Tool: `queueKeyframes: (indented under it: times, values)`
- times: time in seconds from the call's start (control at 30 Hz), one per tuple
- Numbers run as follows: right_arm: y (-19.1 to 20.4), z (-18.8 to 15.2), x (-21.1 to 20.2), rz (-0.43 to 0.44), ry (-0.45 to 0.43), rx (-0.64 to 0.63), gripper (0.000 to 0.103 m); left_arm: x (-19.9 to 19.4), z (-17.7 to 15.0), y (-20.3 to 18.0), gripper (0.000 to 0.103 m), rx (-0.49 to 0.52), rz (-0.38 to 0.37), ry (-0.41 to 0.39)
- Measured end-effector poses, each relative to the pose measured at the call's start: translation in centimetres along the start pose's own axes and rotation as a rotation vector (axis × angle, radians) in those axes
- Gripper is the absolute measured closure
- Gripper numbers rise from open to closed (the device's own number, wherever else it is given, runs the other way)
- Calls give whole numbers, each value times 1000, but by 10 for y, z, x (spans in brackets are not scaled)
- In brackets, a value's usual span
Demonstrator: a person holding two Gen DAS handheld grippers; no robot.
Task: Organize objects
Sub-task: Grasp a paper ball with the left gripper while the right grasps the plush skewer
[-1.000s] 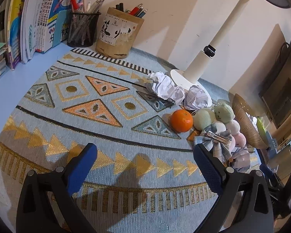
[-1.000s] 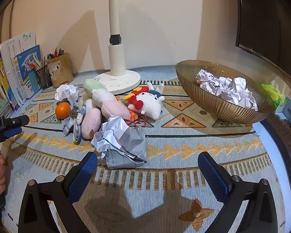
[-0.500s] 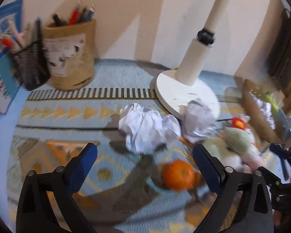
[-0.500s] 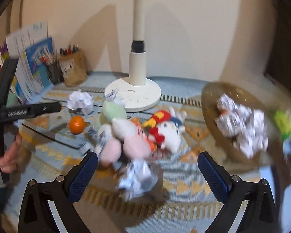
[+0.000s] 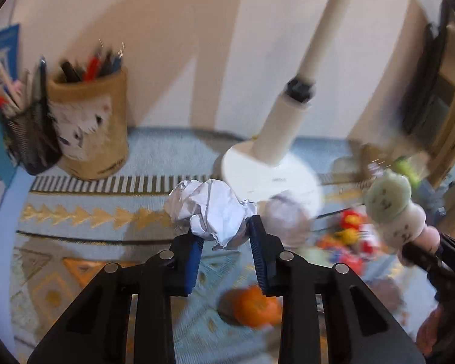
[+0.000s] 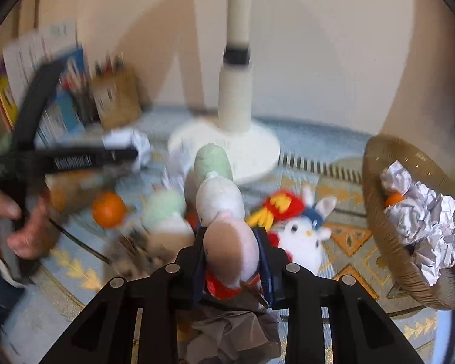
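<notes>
Left gripper (image 5: 226,244): you are clamping it on a paper ball (image 5: 214,209); both blue pads are pressing into the crumpled sides, so the ball is sitting between the tips rather than on the mat (image 5: 85,218).

Right gripper (image 6: 232,253): you are pinching the pink end of a plush stick (image 6: 220,206), jaws closed tight on the soft body; the white and green segments are sticking out ahead of the tips.

Why the grips: likely you are sorting two kinds at once, paper in one hand and toy in the other; squeezing soft things hard is what is keeping them from slipping.

Bowl (image 6: 376,200): it is standing at the right of the mat, already carrying paper wads (image 6: 421,221) and something orange, so it is probably where the ball is going.

Still loose: an orange (image 5: 254,306) is lying just below the left gripper; a second paper ball (image 5: 286,218) is resting against the lamp base (image 5: 270,179); a rabbit toy (image 6: 300,236) is lying beside the plush stick.

Lamp post: it is rising between your hands and the wall; worth minding when you are swinging the ball across.

Pen pots (image 5: 91,127): they are standing at the back left, apart from the clutter.

Blur: much of both views is smeared, so finer contact is hard to judge.
</notes>
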State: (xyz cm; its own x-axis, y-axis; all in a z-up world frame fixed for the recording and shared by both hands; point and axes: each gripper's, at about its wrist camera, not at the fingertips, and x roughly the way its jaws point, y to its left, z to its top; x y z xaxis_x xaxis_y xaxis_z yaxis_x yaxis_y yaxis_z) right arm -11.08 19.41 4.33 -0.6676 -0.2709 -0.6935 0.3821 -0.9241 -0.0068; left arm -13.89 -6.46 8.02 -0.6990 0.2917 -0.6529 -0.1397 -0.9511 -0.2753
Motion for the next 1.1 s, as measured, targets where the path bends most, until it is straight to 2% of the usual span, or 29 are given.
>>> queueKeyframes:
  times: [0.13, 0.23, 0.3, 0.37, 0.43, 0.57, 0.7, 0.73, 0.8, 0.83, 0.87, 0.97, 1.0, 1.03, 1.1]
  values:
    - [-9, 5, -66, 55, -123, 76, 74, -60, -24, -15, 76, -18, -83, -33]
    - [-8, -16, -113, 181, -153, 135, 74, -86, -70, -27, 76, -82, -107, 0]
    - [-2, -43, -129, 248, -127, 199, 74, -90, -107, -31, 76, -124, -133, 14]
    - [2, -78, -134, 289, -88, 271, 74, -86, -134, -39, 76, -136, -128, 34]
    - [2, -113, -130, 294, -40, 353, 74, -79, -152, -47, 76, -130, -126, 53]
    - [-9, -149, -109, 322, 96, 513, 73, -73, -168, -60, 72, -52, -48, 35]
    - [-16, -168, -94, 373, 188, 604, 72, -85, -173, -63, 67, -14, -85, -24]
    - [-16, -171, -93, 380, 203, 603, 70, -83, -172, -62, 67, -14, -93, -22]
    - [-14, -173, -98, 310, 233, 546, 59, -82, -170, -60, 67, -13, -104, -19]
    - [-13, -174, -102, 310, 224, 530, 45, -81, -170, -60, 67, -11, -108, -16]
    - [-13, -174, -106, 280, 218, 509, 40, -81, -171, -60, 67, -10, -111, -15]
    - [-9, -170, -117, 169, 188, 414, 35, -82, -172, -63, 67, 4, -124, -20]
    - [-7, -168, -117, 152, 188, 380, 30, -82, -172, -64, 67, 9, -125, -23]
    - [-4, -166, -117, 138, 186, 352, 20, -83, -173, -65, 67, 13, -123, -25]
    - [1, -163, -115, 131, 170, 323, 15, -83, -174, -66, 67, 18, -120, -27]
